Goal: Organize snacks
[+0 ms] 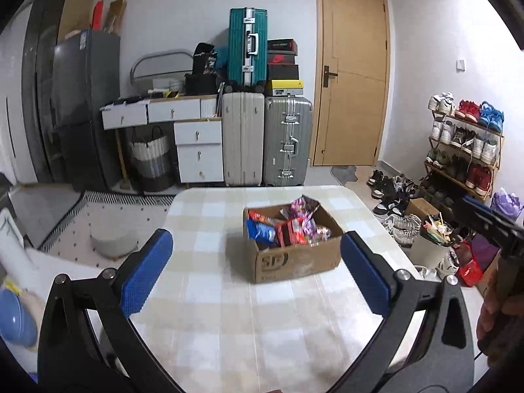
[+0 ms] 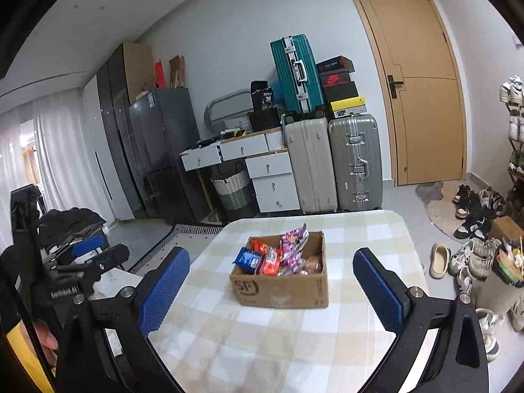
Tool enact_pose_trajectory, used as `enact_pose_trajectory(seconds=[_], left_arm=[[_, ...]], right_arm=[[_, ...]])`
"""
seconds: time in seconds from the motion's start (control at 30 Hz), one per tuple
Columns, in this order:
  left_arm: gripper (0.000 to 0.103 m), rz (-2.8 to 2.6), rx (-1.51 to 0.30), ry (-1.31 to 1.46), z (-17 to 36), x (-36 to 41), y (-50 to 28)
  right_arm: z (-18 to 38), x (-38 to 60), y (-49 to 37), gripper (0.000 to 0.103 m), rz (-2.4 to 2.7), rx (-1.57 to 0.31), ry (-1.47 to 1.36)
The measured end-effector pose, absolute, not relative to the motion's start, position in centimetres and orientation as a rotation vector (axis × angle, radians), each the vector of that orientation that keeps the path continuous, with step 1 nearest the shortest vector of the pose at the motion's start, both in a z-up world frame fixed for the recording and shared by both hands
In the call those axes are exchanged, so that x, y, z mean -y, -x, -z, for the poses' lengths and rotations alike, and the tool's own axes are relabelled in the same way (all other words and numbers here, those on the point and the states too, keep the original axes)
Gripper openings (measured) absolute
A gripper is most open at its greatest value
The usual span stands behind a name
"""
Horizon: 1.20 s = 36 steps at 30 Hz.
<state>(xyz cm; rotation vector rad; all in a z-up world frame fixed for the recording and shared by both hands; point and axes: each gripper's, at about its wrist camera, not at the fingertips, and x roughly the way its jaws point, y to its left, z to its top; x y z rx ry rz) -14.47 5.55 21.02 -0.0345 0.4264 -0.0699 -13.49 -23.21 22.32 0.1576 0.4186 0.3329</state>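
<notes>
Left gripper [image 1: 256, 270] hovering over near half of checked table [image 1: 209, 321], blue pads [image 1: 145, 273] spread wide, nothing between them. Right gripper [image 2: 271, 290] same: blue pads [image 2: 163, 290] wide apart, empty, above table [image 2: 249, 344]. Cardboard box [image 1: 294, 258] sitting near table centre, beyond both sets of fingertips, not touched by either. Same cardboard box [image 2: 281, 286] from right wrist view, top open. Snacks [image 1: 288, 226] packed inside box: blue packet [image 2: 248, 258] at left, red packets in the middle, purple/pink bag [image 2: 293, 245] standing above the rim, brownish items at right. No snacks visible on the tablecloth outside the box. Beyond the table: suitcases [image 1: 262, 140] stacked against wall, white drawer unit [image 1: 196, 150] left of them, wooden door [image 1: 352, 75] shut, shoe rack [image 1: 465, 144] at right.
</notes>
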Motion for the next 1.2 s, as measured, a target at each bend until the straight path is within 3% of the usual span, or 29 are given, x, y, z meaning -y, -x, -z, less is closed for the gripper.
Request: enact_pose_trajectory(seconds=[0.47,1.2], left_arm=[[0.102,0.023,-0.411,0.109,-16.7,-9.2,18.7],[0.102,0.0,-0.515,0.099,-5.2,-8.4,4.2]], right_arm=[[-17.3,23.9,19.6,0.102,-0.327,-0.411,-0.149],[-8.1,21.1,8.2,0.102,-0.306,-0.492,-0.133]])
